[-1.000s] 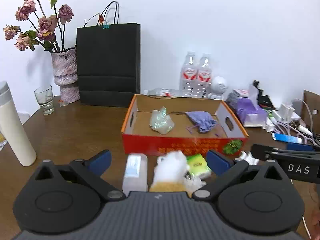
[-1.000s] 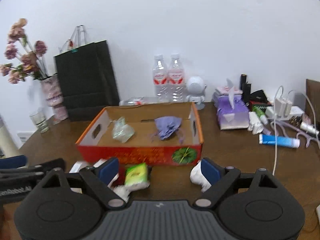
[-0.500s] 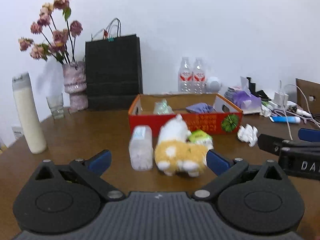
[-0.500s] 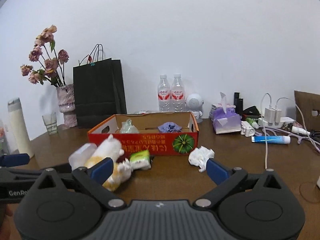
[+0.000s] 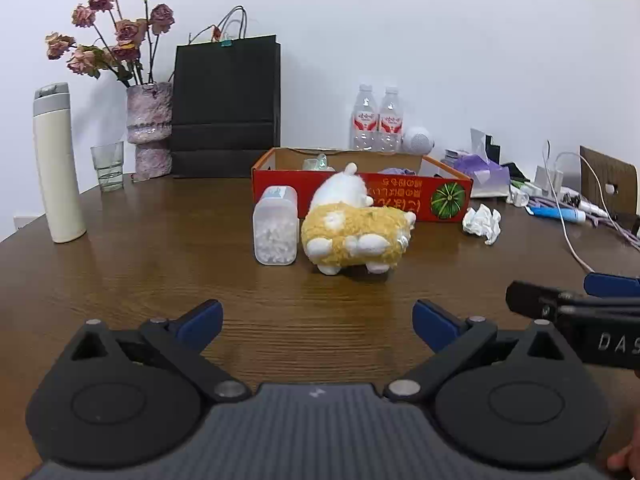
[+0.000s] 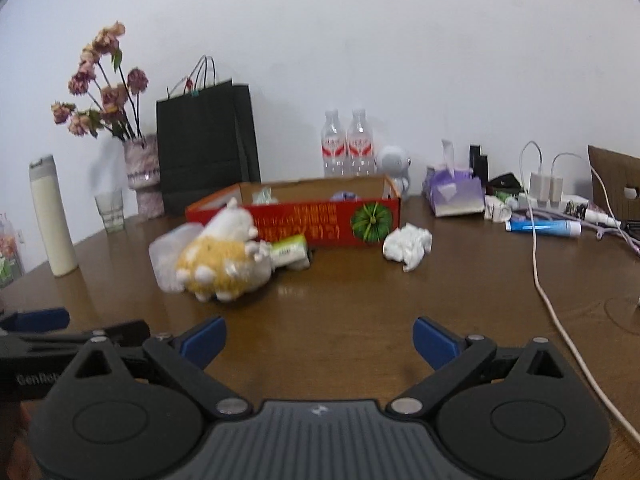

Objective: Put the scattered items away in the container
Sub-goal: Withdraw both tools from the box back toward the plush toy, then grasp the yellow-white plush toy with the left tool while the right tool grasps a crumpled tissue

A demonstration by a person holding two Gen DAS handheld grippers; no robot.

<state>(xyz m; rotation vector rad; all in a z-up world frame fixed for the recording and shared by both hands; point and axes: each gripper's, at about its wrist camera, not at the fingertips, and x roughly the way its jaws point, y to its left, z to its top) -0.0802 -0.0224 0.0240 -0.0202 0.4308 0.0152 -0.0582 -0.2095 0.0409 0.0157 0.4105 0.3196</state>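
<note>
Both my left gripper (image 5: 316, 320) and right gripper (image 6: 318, 338) have fingers spread wide, holding nothing. The plush toy (image 5: 354, 236) lies on the table (image 5: 160, 248) just before the red box (image 5: 400, 196); soft and light, I judge, so I'd squeeze its body.

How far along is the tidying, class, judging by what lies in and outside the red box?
Done: a purple pouch and clear wrapper lie in the red box. In hand: nothing; left gripper and right gripper are open. Left: plush toy, plastic jar, green packet, crumpled tissue.
</note>
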